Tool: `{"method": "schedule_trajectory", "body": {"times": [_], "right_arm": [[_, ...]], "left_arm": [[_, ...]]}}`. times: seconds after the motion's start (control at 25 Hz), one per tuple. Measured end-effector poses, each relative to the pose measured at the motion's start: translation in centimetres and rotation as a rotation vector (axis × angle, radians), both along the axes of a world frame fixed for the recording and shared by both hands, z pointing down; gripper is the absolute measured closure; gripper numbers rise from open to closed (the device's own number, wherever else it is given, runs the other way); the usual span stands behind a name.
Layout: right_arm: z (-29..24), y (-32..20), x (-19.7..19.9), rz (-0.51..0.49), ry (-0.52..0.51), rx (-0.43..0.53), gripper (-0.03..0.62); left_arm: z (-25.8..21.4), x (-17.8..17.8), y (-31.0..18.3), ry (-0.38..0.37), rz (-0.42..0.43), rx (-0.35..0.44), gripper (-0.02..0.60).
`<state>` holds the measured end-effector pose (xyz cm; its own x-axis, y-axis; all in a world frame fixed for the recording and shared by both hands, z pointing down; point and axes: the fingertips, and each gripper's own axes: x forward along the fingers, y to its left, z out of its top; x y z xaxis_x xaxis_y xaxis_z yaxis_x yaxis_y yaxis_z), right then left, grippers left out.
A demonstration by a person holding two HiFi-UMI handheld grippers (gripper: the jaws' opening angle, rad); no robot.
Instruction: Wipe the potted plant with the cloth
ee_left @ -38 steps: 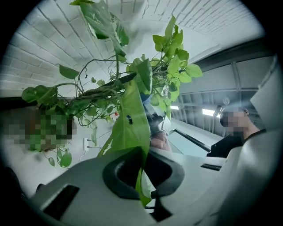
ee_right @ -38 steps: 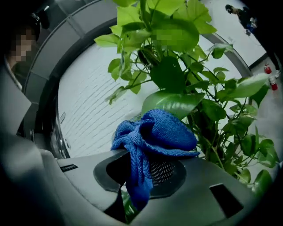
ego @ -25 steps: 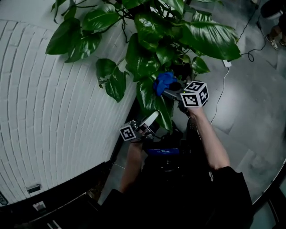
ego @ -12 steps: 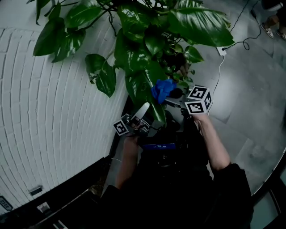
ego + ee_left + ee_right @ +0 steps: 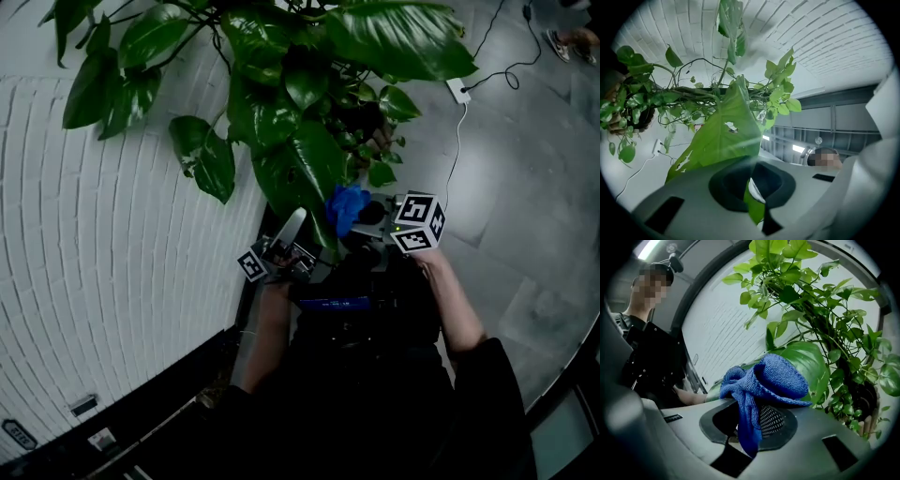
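1. Our left claw [image 5: 753,201] is pressed together on the tip of a big leaf [image 5: 724,140] of the potted plant [image 5: 309,84], probably to hold it steady for wiping.
2. Our right claw [image 5: 749,427] pinches the blue cloth [image 5: 768,378], which bunches beyond the jaws so soft fabric meets the leaf.
3. The cloth sits just right of that leaf, near us; we cannot tell whether they touch.
4. We judge that the strokes need light pressure, since the leaf edge is ragged and could tear.
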<state>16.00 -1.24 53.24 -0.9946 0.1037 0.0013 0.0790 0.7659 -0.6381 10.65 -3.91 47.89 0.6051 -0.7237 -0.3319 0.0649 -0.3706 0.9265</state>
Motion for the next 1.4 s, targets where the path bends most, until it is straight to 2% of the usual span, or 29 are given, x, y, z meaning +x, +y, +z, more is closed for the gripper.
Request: {"method": "schedule_trajectory", "body": {"times": [0.16,0.28,0.36,0.48,0.56,0.68,0.8,0.92,1.16,1.28,1.4], "right_arm": [[1.3,2.5,0.3,-0.064,0.037,-0.005,0.485],[2.0,3.5,1.2,-0.094,0.059,-0.001,0.485],[1.7,3.3,2.5,-0.076,0.05,-0.007,0.485],[-0.4,0.8,5.6,0.019,0.0,-0.016,0.485],[-2.5,-1.3,7.3,0.078,-0.038,0.009,0.485],[-5.3,-4.0,7.6,0.137,-0.058,0.075,0.485],[-6.9,-6.6,5.2,0.182,-0.045,0.113,0.485],[-7.7,-8.8,1.1,0.206,-0.012,0.132,0.485],[-9.0,-13.3,-7.3,0.231,0.051,0.145,0.485],[-8.6,-14.7,-10.2,0.245,0.091,0.147,0.485],[-7.0,-15.0,-12.2,0.218,0.138,0.141,0.485]], "left_arm": [[0.4,0.2,0.2,0.016,-0.014,-0.013,0.557],[0.8,0.3,0.3,-0.008,-0.019,-0.025,0.557],[1.2,0.3,0.5,-0.062,-0.01,-0.031,0.557],[2.5,0.4,0.8,-0.195,0.011,-0.056,0.557],[3.6,0.4,1.1,-0.273,0.022,-0.08,0.557],[4.8,0.2,1.2,-0.336,0.027,-0.099,0.557],[5.2,-0.1,1.3,-0.368,0.025,-0.099,0.557],[5.6,-0.6,1.6,-0.384,0.02,-0.102,0.557],[5.4,-0.9,2.0,-0.37,-0.002,-0.085,0.557],[5.2,-1.3,2.3,-0.362,0.011,-0.081,0.557],[5.1,-1.5,2.5,-0.353,0.017,-0.082,0.557]]}}
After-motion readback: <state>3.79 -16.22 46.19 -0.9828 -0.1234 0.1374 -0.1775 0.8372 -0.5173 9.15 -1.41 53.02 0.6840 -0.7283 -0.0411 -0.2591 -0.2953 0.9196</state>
